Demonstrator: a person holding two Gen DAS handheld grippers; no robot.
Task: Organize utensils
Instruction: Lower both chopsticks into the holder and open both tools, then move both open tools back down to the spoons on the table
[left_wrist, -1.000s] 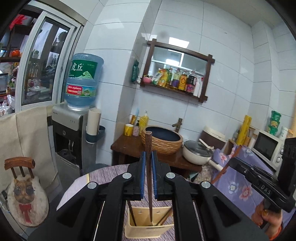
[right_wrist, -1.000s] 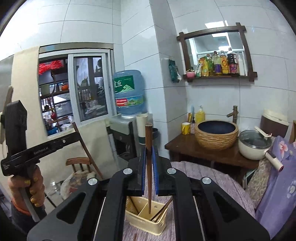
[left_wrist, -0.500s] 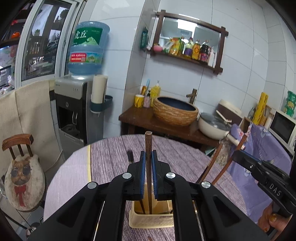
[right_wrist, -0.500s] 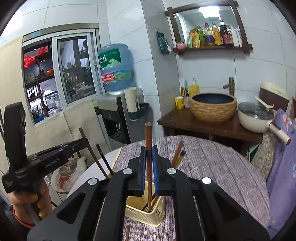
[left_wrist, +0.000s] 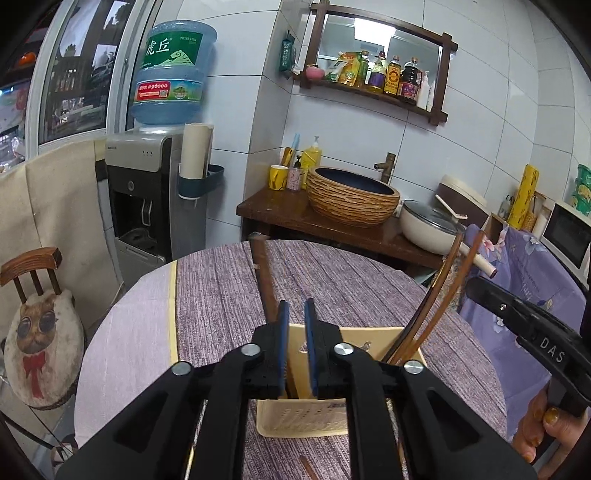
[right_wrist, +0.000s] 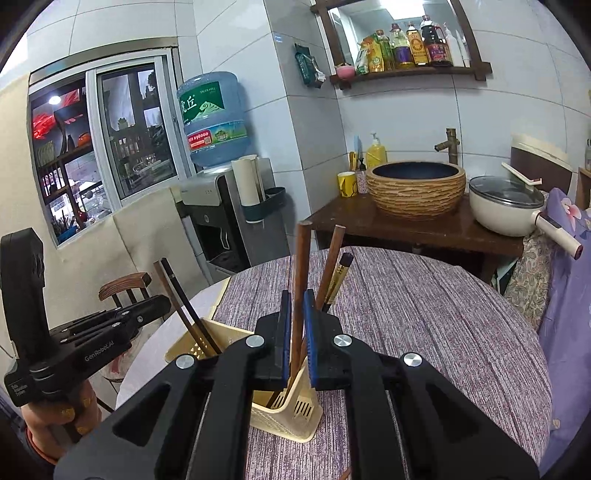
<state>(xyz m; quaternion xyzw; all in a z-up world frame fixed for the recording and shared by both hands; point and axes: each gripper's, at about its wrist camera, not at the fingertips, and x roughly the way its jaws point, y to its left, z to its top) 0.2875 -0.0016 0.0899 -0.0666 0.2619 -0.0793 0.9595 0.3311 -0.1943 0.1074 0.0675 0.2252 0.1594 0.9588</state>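
Observation:
A cream plastic utensil holder (left_wrist: 317, 417) stands on the round table's purple cloth (left_wrist: 332, 273); it also shows in the right wrist view (right_wrist: 291, 417). My left gripper (left_wrist: 296, 321) is open just above the holder, and a dark brown chopstick (left_wrist: 263, 277) leans free to the left of its pads, its lower end in the holder. My right gripper (right_wrist: 297, 314) has its pads slightly apart around a brown chopstick (right_wrist: 301, 266) that stands in the holder. Several other chopsticks (right_wrist: 334, 273) lean in the holder's compartments.
A chair with a cat cushion (left_wrist: 40, 332) stands left of the table. A water dispenser (left_wrist: 155, 192), a wooden counter with a woven basin (left_wrist: 351, 195) and a white pot (left_wrist: 428, 225) stand behind it. A loose chopstick (left_wrist: 308, 467) lies by the holder.
Both grippers lowered their chopsticks into the holder. The left gripper opened and its chopstick now leans free to the left. The right gripper's pads have parted slightly.

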